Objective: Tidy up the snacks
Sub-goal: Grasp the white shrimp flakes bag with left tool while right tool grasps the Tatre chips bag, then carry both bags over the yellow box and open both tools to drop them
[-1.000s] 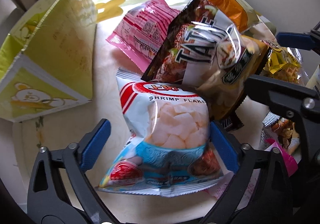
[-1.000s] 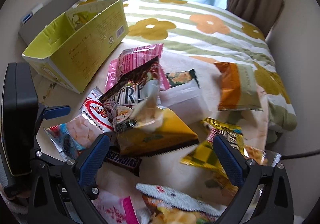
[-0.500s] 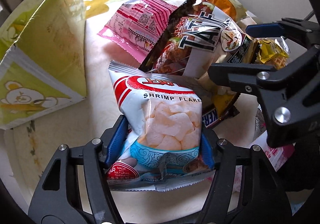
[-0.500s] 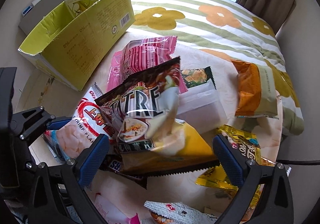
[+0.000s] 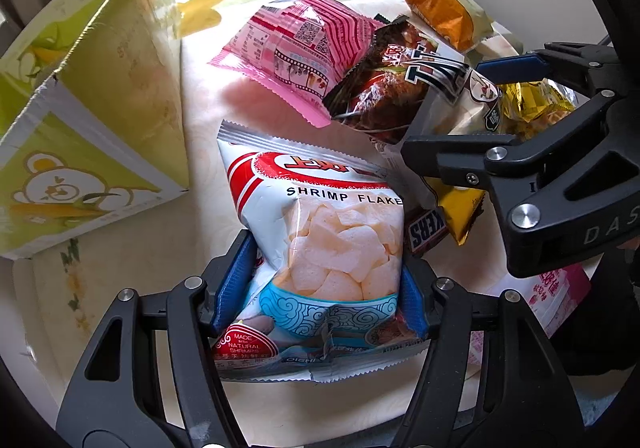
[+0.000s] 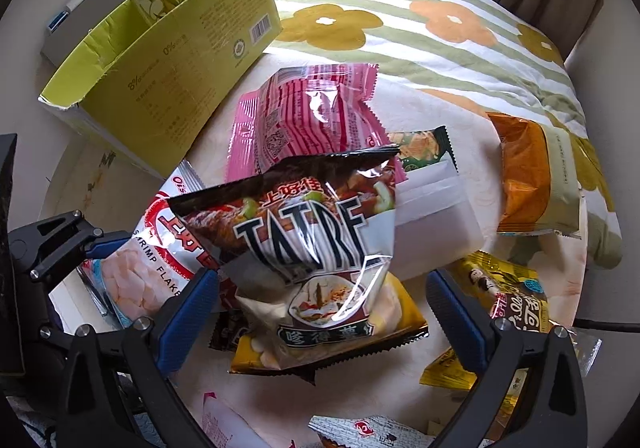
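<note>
My left gripper is shut on the lower part of a white shrimp flakes bag, which also shows in the right wrist view. My right gripper is open, its blue pads on either side of a dark chip bag that lies on a yellow bag. In the left wrist view the chip bag sits between the right gripper's fingers. An open yellow-green cardboard box stands at the left.
A pink packet, an orange bag, a white pouch, gold packets and a chocolate bar lie around. A flowered striped cushion lies behind.
My left gripper has closed on the shrimp flakes bag. My right gripper has moved forward so that the dark chip bag lies between its open fingers.
</note>
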Motion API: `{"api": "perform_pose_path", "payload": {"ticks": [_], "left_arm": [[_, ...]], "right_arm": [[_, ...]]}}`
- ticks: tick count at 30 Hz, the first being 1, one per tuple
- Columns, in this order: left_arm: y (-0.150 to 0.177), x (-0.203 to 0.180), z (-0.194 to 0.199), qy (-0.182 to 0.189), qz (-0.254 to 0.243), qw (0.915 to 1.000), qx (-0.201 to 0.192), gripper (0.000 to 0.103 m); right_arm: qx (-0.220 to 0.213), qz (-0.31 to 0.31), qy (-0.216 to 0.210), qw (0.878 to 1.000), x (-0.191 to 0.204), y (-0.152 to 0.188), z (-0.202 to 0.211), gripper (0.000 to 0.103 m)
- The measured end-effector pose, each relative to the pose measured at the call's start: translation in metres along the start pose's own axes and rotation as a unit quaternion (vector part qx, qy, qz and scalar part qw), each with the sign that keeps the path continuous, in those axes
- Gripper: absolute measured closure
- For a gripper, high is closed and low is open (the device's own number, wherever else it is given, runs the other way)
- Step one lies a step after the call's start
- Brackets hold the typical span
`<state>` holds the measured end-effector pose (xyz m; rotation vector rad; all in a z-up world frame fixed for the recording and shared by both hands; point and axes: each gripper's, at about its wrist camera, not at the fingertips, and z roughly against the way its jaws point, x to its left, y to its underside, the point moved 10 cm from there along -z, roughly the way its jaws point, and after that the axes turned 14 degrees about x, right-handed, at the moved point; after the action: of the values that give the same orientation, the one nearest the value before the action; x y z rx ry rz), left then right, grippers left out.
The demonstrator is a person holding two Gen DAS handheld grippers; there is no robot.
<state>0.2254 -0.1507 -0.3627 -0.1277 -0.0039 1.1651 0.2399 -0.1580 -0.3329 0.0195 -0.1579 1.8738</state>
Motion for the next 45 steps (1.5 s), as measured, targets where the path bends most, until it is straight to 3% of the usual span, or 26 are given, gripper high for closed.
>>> {"api": "perform_pose_path", "payload": {"ticks": [3, 6, 8, 10, 13, 21, 30, 37, 45], "left_arm": [[0.005, 0.001, 0.003, -0.005, 0.004, 1.0000, -0.002, 0.041], [0.010, 0.004, 0.005, -0.012, 0.012, 0.9999, -0.003, 0.041], [0.013, 0.007, 0.007, -0.012, 0.019, 0.9997, -0.005, 0.041], [0.015, 0.008, 0.010, -0.015, 0.023, 0.9996, -0.009, 0.041], [0.019, 0.007, 0.016, -0.019, 0.030, 0.9992, -0.018, 0.041], [0.038, 0.003, 0.053, -0.031, 0.048, 0.9968, -0.056, 0.041], [0.047, 0.012, 0.138, -0.026, 0.094, 0.9874, -0.124, 0.041], [0.032, 0.074, 0.208, -0.052, 0.136, 0.9724, -0.183, 0.041], [-0.002, 0.183, 0.238, -0.079, 0.173, 0.9611, -0.200, 0.041]], "right_arm": [[-0.001, 0.001, -0.001, 1.000, 0.000, 0.001, -0.002, 0.007], [0.002, 0.007, -0.011, 1.000, 0.003, 0.003, -0.006, 0.027], [0.002, 0.011, -0.008, 1.000, 0.006, 0.004, -0.007, 0.031], [-0.004, 0.020, -0.010, 1.000, 0.011, 0.005, -0.006, 0.047], [-0.015, 0.025, -0.007, 1.000, 0.016, 0.007, 0.000, 0.051], [-0.060, 0.011, -0.014, 0.998, 0.017, 0.020, 0.037, 0.053], [-0.115, 0.008, -0.024, 0.993, 0.031, 0.021, 0.111, 0.053], [-0.156, 0.020, -0.027, 0.987, 0.055, -0.005, 0.165, 0.053], [-0.180, 0.039, -0.036, 0.982, 0.108, -0.071, 0.183, 0.053]]}}
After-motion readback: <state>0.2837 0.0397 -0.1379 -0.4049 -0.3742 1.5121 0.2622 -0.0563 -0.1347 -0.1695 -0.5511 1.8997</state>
